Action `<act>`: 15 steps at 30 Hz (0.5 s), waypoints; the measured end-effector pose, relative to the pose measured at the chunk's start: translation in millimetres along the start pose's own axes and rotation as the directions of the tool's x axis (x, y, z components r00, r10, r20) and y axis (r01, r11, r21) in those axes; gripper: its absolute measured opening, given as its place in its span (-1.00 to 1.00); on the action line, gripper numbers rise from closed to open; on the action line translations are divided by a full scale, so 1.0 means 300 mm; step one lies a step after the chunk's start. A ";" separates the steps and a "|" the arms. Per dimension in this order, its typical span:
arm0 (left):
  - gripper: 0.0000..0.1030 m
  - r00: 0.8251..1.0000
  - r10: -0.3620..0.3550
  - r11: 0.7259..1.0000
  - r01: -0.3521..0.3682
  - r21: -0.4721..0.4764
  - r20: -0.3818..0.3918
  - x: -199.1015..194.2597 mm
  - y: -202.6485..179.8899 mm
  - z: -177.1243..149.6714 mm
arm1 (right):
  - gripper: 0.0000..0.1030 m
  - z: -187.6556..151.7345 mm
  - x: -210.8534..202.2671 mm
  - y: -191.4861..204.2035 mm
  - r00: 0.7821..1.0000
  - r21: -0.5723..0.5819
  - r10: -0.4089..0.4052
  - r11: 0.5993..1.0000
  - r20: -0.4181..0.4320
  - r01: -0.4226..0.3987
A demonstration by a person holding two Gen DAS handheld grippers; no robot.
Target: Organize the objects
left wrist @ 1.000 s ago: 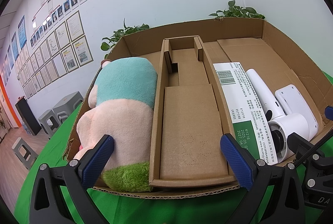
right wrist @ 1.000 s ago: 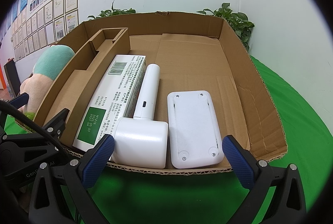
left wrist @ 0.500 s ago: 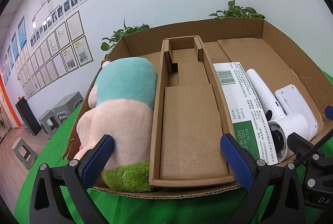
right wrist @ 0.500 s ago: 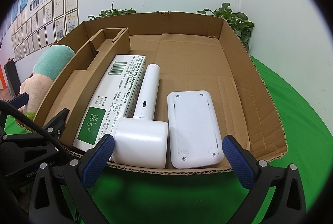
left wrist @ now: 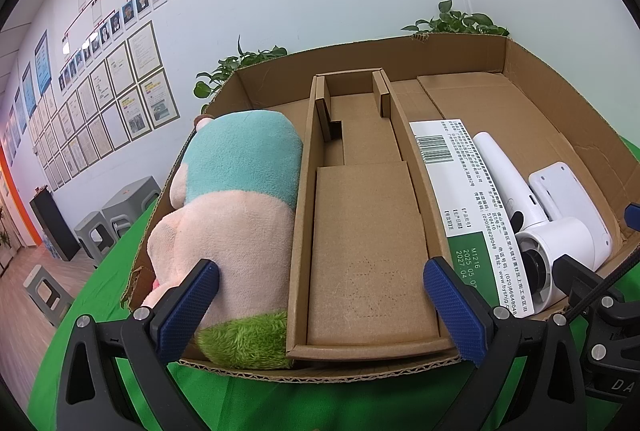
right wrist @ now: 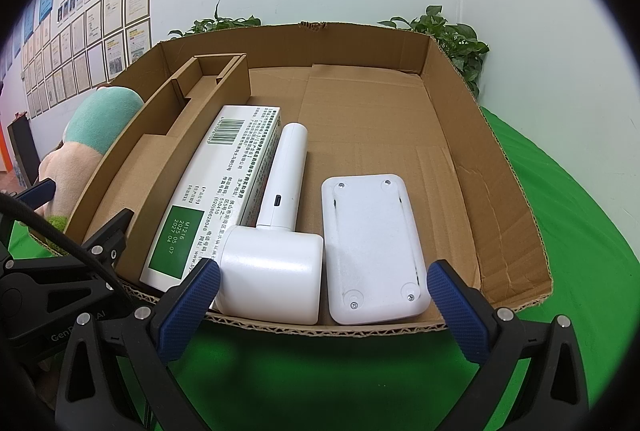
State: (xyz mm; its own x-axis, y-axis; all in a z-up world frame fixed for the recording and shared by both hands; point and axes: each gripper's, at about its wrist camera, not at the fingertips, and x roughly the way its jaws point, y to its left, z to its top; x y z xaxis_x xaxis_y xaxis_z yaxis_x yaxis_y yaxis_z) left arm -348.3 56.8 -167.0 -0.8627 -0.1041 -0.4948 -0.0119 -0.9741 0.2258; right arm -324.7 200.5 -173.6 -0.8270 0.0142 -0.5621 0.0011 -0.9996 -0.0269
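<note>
A shallow cardboard box (left wrist: 560,99) (right wrist: 460,87) lies on a green cloth. From left to right it holds a plush toy (left wrist: 240,207) (right wrist: 100,119) in teal, pink and green, a cardboard insert (left wrist: 364,231) (right wrist: 168,135), a white and green carton (left wrist: 464,199) (right wrist: 212,191), a white hair-dryer-shaped device (left wrist: 532,223) (right wrist: 280,223) and a white flat case (left wrist: 568,191) (right wrist: 372,247). My left gripper (left wrist: 320,311) stands open at the box's near edge, before the insert. My right gripper (right wrist: 320,307) is open too, in front of the white device and the case. Neither holds anything.
The green cloth (right wrist: 560,231) covers the table around the box. Potted plants (left wrist: 456,23) (right wrist: 460,39) stand behind the box against a white wall with framed papers (left wrist: 120,99). Grey stools (left wrist: 120,207) stand on the floor to the left.
</note>
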 end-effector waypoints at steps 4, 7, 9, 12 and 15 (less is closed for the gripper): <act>1.00 1.000 0.000 1.000 0.000 0.000 0.000 0.003 -0.003 0.000 | 1.00 0.000 0.000 0.000 1.000 0.000 0.000 1.000 0.000 0.000; 1.00 1.000 0.000 1.000 0.000 0.000 0.000 -0.001 0.000 0.000 | 1.00 0.000 0.000 0.000 1.000 0.000 0.000 1.000 0.000 0.000; 1.00 1.000 0.000 1.000 0.000 0.000 0.000 0.001 -0.002 0.000 | 1.00 0.000 0.000 0.000 1.000 0.000 0.000 1.000 0.000 0.000; 1.00 1.000 0.000 1.000 0.000 0.000 0.000 0.001 -0.002 0.000 | 1.00 0.000 0.000 0.000 1.000 0.000 0.000 1.000 0.000 0.000; 1.00 1.000 0.000 1.000 0.000 0.000 0.000 0.000 0.000 0.000 | 1.00 0.000 0.000 0.000 1.000 0.000 0.000 1.000 0.000 0.000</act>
State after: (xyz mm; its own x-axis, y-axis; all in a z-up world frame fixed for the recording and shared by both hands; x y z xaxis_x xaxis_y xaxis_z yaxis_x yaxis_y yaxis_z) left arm -348.2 56.8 -167.0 -0.8627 -0.1043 -0.4948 -0.0118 -0.9741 0.2259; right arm -324.7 200.4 -173.6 -0.8269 0.0143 -0.5621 0.0010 -0.9996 -0.0269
